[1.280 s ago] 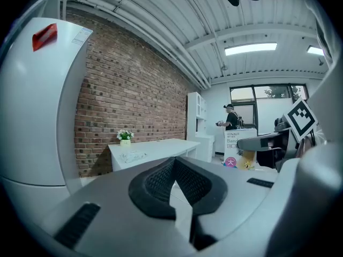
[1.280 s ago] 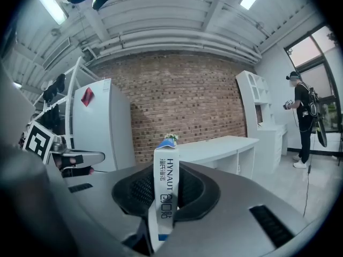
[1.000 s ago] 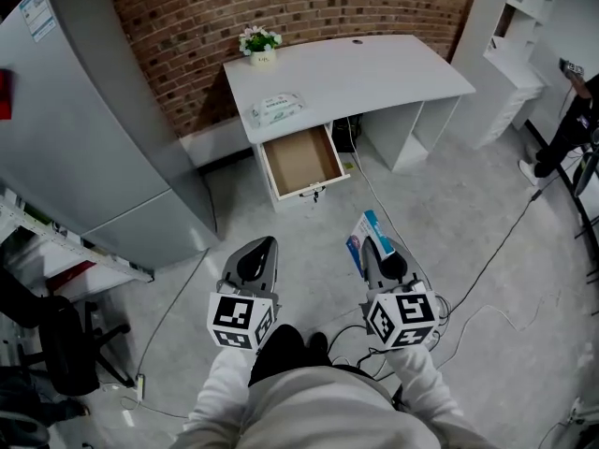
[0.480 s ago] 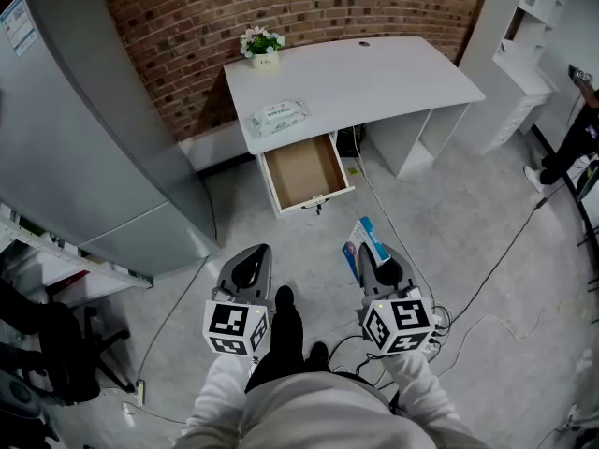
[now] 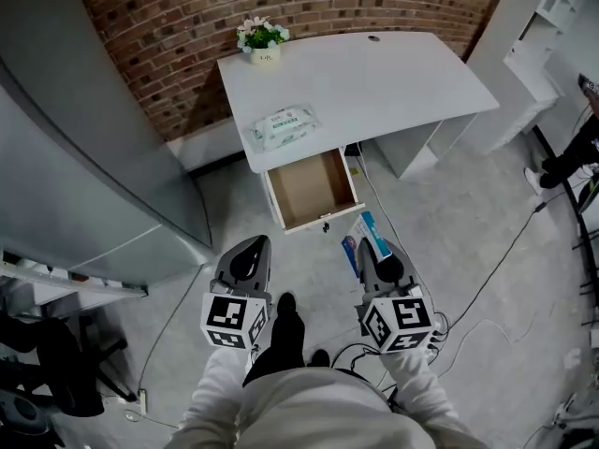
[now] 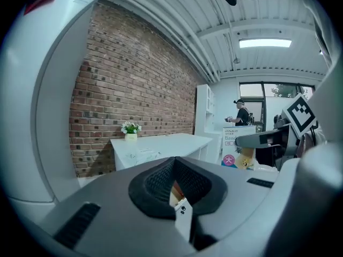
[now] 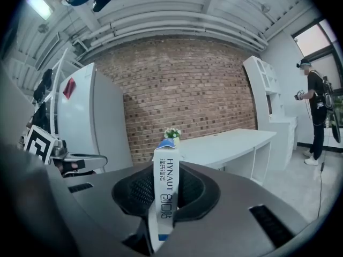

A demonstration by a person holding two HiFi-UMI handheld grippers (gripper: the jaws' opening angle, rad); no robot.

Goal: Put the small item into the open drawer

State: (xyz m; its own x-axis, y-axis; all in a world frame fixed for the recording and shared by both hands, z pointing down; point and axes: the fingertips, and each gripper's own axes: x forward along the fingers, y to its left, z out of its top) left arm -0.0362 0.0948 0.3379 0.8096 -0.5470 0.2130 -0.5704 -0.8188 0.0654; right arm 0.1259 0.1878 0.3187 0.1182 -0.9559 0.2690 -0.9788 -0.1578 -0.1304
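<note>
Right tool (image 5: 368, 251) grips small box (image 5: 372, 229) near drawer (image 5: 312, 191)

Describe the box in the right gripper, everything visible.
The box is a slim carton, cardboard by the look, white and blue with a blue top end. Its narrow white edge reads HYNAUT above further print. It stands upright, edge-on to the right gripper view, clamped between the right gripper's pads, with its top sticking out above them. Nothing else touches it. In the head view it hangs over the floor, just short of the open drawer.
</note>
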